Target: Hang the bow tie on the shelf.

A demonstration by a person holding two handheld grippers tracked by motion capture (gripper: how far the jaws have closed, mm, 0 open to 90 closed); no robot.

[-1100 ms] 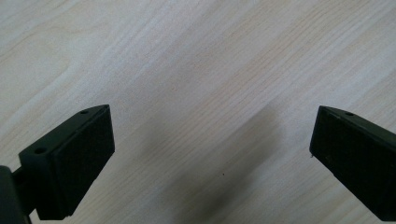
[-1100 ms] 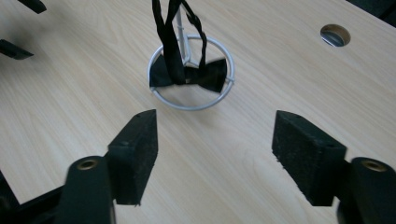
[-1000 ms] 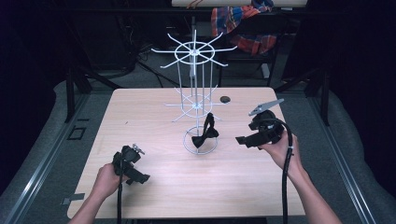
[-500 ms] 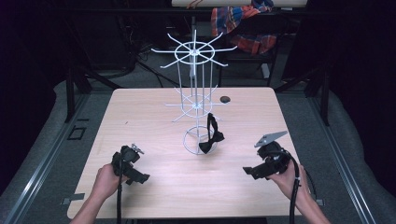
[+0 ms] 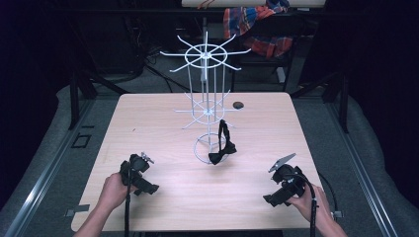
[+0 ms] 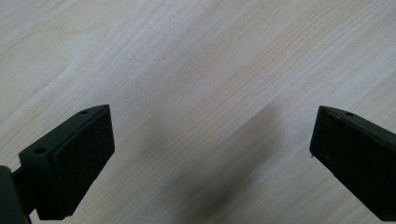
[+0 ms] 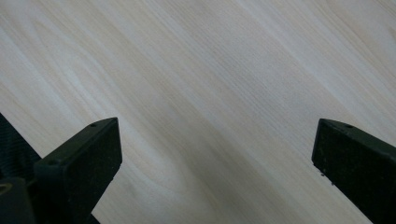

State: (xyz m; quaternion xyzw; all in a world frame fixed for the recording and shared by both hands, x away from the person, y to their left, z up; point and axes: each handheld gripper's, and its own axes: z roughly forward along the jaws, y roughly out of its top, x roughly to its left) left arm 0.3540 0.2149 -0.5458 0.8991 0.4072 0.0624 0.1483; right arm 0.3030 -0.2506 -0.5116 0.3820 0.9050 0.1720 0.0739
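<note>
A white wire display rack [image 5: 206, 98] stands upright at the middle of the wooden table [image 5: 257, 128]. A black bow tie [image 5: 222, 150] hangs from one of its lower hooks, down by the ring base. My left gripper [image 5: 148, 189] rests near the table's front left, held in a hand, its jaws wide apart over bare wood [image 6: 210, 93]. My right gripper [image 5: 272, 199] sits near the front right, also open, with nothing between its fingers [image 7: 79, 168].
A small dark round object [image 5: 238, 104] lies on the table behind the rack. A plaid cloth [image 5: 257, 24] hangs beyond the far edge. Metal rails run along the floor on both sides of the table.
My right gripper has drawn back from beside the rack's bow tie to the front right of the table and lowered. The bow tie stays on the rack. The left gripper has not moved.
</note>
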